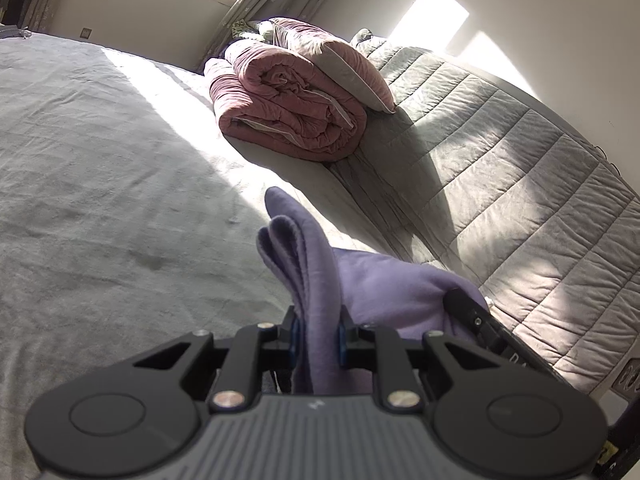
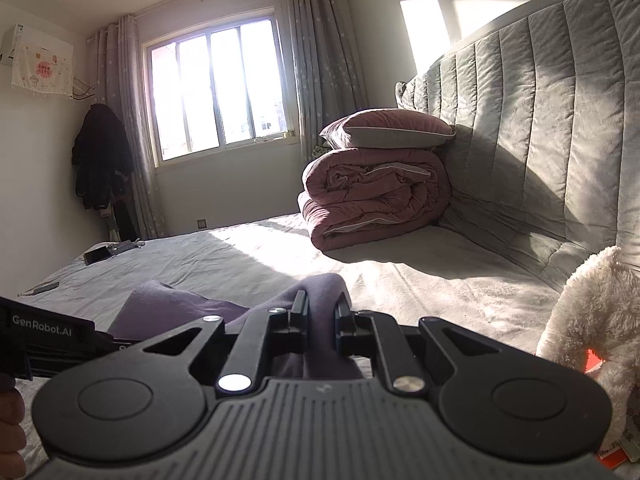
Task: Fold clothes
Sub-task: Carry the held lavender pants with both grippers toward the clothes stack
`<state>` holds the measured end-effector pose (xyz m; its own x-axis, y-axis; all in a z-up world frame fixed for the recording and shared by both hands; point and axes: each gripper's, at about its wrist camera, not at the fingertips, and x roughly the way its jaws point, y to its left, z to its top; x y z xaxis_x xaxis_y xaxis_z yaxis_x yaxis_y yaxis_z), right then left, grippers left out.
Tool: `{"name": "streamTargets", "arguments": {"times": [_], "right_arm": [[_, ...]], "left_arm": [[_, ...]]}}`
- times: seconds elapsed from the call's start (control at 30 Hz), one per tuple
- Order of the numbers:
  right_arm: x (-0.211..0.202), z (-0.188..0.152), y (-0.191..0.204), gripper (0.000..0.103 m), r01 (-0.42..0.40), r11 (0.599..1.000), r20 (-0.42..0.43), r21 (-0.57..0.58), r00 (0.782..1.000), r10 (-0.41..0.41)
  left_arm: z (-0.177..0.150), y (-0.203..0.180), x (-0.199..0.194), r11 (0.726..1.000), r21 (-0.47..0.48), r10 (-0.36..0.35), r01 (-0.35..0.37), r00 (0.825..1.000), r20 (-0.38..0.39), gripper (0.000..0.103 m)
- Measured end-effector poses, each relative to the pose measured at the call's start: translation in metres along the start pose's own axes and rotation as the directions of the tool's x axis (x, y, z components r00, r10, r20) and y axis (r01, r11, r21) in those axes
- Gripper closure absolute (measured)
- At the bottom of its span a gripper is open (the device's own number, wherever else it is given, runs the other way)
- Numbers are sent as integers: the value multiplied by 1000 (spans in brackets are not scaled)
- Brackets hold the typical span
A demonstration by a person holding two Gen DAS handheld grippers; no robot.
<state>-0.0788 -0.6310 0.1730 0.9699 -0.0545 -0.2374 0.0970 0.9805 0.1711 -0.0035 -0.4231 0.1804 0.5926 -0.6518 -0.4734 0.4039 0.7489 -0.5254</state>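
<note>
1. Left gripper (image 1: 316,330): jaws nearly closed, clamped on a folded edge of the purple garment (image 1: 384,288). Layered hem sticks up past the fingertips.
2. Right gripper (image 2: 320,316): jaws also narrow, pinching a bunched ridge of the same purple garment (image 2: 180,304). Cloth fills the gap between the pads.
3. Garment hangs between the two grippers, held above the grey bed sheet (image 1: 100,200), on the near side of the bed from the pink quilt.
4. In the left wrist view the right gripper body (image 1: 480,320) shows just right of the garment, touching the cloth.
5. In the right wrist view the left gripper body (image 2: 44,332) shows at the left edge; fingers of a hand (image 2: 12,432) show below it.
6. Rolled pink quilt (image 1: 288,116) lies on the bed, well apart from the garment, against the padded grey headboard (image 1: 520,168).
7. Pink pillow (image 2: 392,128) sits on top of the quilt.
8. White plush toy (image 2: 592,320) sits near the headboard, right of the quilt, close to the right gripper.
9. Window (image 2: 216,88) with curtains is behind the quilt; dark clothes (image 2: 100,156) hang left of the window.
</note>
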Motion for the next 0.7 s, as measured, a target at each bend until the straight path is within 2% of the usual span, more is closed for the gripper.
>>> {"name": "streamTargets", "arguments": {"times": [0.4, 0.7], "right_arm": [[-8, 0, -46, 91, 51, 997, 14, 64, 999, -52], [-4, -8, -75, 91, 98, 989, -13, 111, 995, -97]], "left_arm": [[-13, -43, 27, 998, 47, -30, 31, 999, -23, 85], [-21, -56, 46, 998, 49, -42, 45, 998, -52, 85]]}}
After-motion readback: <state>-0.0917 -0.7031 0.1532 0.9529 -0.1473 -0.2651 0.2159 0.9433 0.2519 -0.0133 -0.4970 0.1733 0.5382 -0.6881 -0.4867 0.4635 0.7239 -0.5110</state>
